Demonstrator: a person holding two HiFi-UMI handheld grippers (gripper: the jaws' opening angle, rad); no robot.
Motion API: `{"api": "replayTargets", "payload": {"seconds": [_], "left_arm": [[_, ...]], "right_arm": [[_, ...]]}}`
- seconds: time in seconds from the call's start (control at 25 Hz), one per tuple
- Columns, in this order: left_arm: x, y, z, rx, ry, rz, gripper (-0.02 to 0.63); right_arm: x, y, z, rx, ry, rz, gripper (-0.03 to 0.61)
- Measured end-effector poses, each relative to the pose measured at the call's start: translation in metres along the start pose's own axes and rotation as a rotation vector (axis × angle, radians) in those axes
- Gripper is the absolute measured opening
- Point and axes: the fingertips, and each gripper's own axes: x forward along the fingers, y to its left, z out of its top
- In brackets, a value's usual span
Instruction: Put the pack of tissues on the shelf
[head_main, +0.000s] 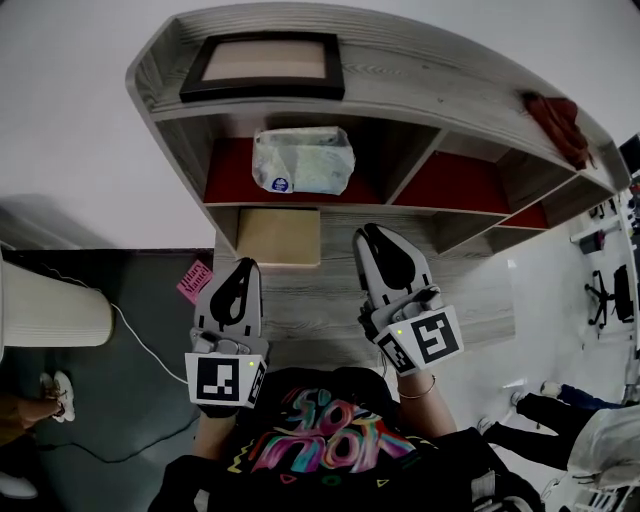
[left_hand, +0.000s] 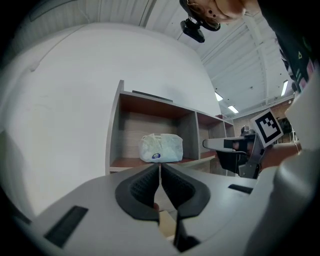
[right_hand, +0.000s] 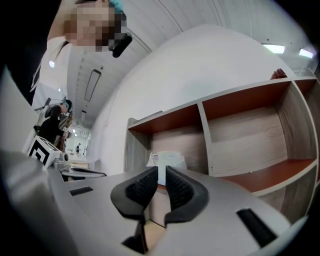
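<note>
Plainly, the white, crinkled plastic pack of tissues (head_main: 303, 160) with a small blue round label already sits on the shelf, on the red-brown floor of the leftmost compartment of the grey wood-grain shelf unit (head_main: 430, 80). It stands upright and well apart from both of our tools. At twelve o'clock from the pack, on the unit's top board, lies a black-rimmed picture frame (head_main: 265, 65); far out at two o'clock on the same board a dark red cloth (head_main: 557, 122) is bunched up. Just below the pack, at six o'clock, a pale tan flat panel (head_main: 278, 236) sits against the unit's lower edge. Our grey left gripper (head_main: 240, 268) hovers over the grey wood-grain tabletop (head_main: 480, 290) at about seven o'clock from the pack, its black ribbed jaws clenched together with nothing between them. Our grey right gripper (head_main: 372, 235) is at about five o'clock from the pack, its jaws a narrow gap apart and empty, pressing on nothing. Both tools point toward the unit. At nine o'clock from the left gripper a small pink card (head_main: 195, 280) lies on the dark floor, with a white cylinder (head_main: 50, 305) farther out the same way.
</note>
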Motion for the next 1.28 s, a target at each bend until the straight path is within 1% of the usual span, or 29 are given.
{"api": "replayTargets", "payload": {"seconds": [0.16,0.4,0.56,0.72,1.0,1.28], "left_arm": [[0.002,-0.006,-0.001,-0.001,-0.001,-0.013,0.034],[0.001,-0.015,0.0,-0.006,-0.016,-0.029,0.034],[-0.002,-0.019,-0.001,-0.008,-0.023,-0.036,0.034],[-0.003,-0.021,-0.001,-0.008,-0.024,-0.037,0.034],[-0.007,-0.016,-0.005,-0.007,-0.018,-0.023,0.034],[-0.012,-0.011,-0.009,-0.016,-0.006,-0.01,0.034]], "right_arm": [[-0.021,-0.009,-0.001,0.009,0.0,-0.027,0.037],[-0.051,-0.015,-0.008,0.024,0.022,-0.07,0.017],[-0.063,-0.01,-0.007,0.055,0.004,-0.052,0.017],[-0.077,-0.012,-0.018,0.038,0.046,-0.061,0.017],[-0.082,-0.012,-0.021,0.06,0.048,-0.061,0.015],[-0.078,-0.011,-0.024,0.057,0.052,-0.066,0.015]]}}
